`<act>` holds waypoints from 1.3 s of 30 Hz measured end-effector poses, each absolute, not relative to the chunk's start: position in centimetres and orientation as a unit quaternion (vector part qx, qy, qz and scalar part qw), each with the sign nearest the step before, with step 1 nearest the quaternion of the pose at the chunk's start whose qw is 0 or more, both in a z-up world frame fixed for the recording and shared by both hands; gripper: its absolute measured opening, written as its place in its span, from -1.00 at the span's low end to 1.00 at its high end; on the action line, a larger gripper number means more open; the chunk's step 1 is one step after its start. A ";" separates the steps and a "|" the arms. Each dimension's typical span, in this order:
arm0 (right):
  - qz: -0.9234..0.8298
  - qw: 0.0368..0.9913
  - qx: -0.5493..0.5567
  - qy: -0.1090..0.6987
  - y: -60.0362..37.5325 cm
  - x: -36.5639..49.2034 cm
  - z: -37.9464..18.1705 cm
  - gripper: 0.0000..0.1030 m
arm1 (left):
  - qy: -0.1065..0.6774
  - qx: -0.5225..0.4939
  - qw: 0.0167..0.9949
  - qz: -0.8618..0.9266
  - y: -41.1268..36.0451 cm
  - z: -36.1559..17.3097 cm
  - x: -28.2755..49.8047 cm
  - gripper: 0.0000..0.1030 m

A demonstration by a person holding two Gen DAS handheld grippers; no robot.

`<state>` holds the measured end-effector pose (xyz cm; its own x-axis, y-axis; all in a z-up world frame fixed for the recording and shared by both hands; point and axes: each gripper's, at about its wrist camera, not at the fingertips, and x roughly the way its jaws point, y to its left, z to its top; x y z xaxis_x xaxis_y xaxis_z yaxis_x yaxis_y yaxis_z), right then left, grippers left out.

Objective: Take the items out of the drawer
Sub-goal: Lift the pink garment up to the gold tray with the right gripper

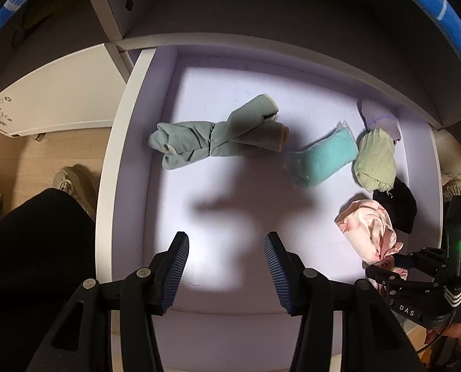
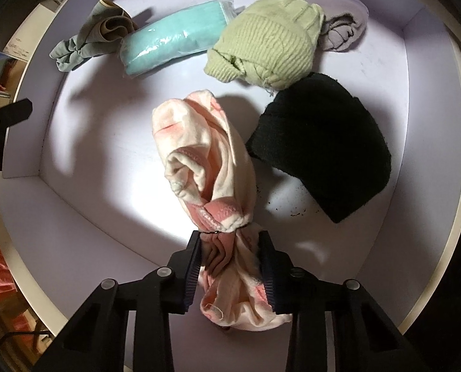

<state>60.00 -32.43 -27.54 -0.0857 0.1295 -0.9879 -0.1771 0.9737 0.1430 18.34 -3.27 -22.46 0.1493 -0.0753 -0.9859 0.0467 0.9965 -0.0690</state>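
Both jaws against pink cloth bundle (image 2: 205, 167)

Home bedroom: clothes drawer (image 1: 131, 142), shoes (image 1: 75, 183)

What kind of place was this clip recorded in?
Probably a bedroom or other room at home. An open white drawer holds small rolled clothing: a pink bundle, a green knit roll, a black one. Wood-look flooring and a person's shoe show beside it.

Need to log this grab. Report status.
Right gripper shut on pink cloth bundle. Left gripper open, empty, over drawer. Black cloth beside the bundle, not blocking.
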 end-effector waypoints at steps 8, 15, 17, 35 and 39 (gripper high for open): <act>0.104 0.678 0.037 0.727 -35.1 59.7 -26.6 -0.36 | 0.664 -0.021 0.746 -0.040 -3.1 -23.2 18.3 0.00; 0.094 0.683 0.074 0.721 -36.8 59.3 -25.6 -0.36 | 0.676 -0.019 0.735 -0.042 -3.4 -24.0 18.2 0.00; 0.092 0.685 0.081 0.718 -37.1 59.3 -25.1 -0.37 | 0.679 -0.020 0.733 -0.042 -3.4 -24.2 18.2 0.00; 0.121 0.703 0.210 0.669 -43.0 56.8 -15.2 -0.37 | 0.687 -0.028 0.725 -0.048 -3.9 -25.2 18.6 0.00; 0.139 0.717 0.215 0.649 -43.1 56.4 -12.2 -0.37 | 0.686 -0.033 0.725 -0.052 -4.1 -25.3 18.7 0.00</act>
